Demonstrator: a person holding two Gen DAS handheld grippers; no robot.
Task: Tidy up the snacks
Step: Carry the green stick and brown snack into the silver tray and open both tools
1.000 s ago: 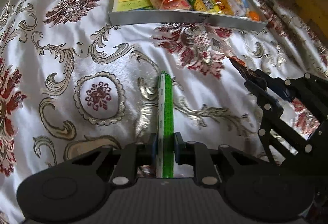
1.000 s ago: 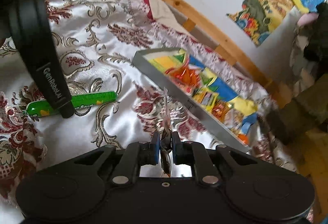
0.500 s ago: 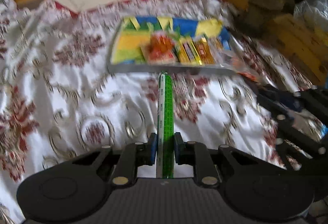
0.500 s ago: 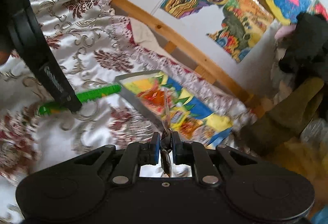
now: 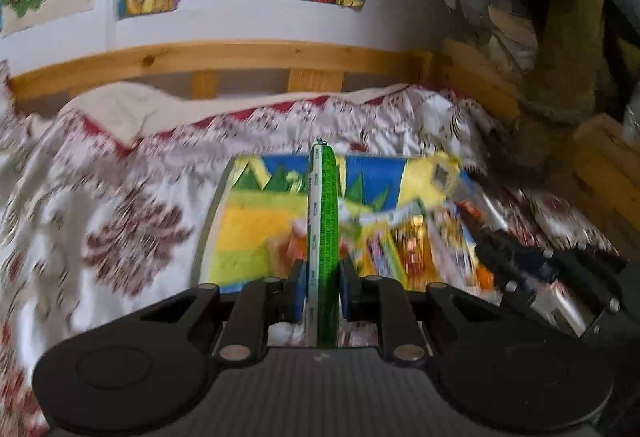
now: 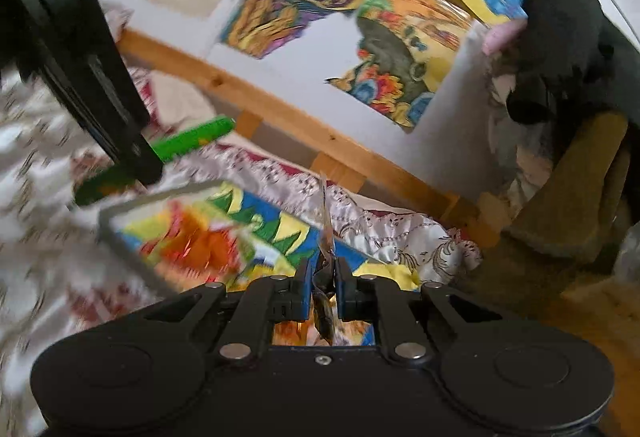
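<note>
Left wrist view is showing the left gripper (image 5: 323, 287) squeezing a long green snack stick (image 5: 323, 237), which is pointing straight ahead over the tray (image 5: 208, 233) on the bed cover (image 5: 100, 217). The tray is sitting just below and in front, with its open, bare part to the left of the stick. The right gripper (image 6: 325, 289) is pinching a thin shiny packet (image 6: 326, 237) and hanging over the tray's right side, so both look close enough to drop their snacks.

Your left tool (image 5: 322, 287) and right tool (image 6: 323, 287) are both black, with blue pads (image 5: 298, 295), round silver screws (image 5: 233, 351) and big round bumps at the sides.
</note>
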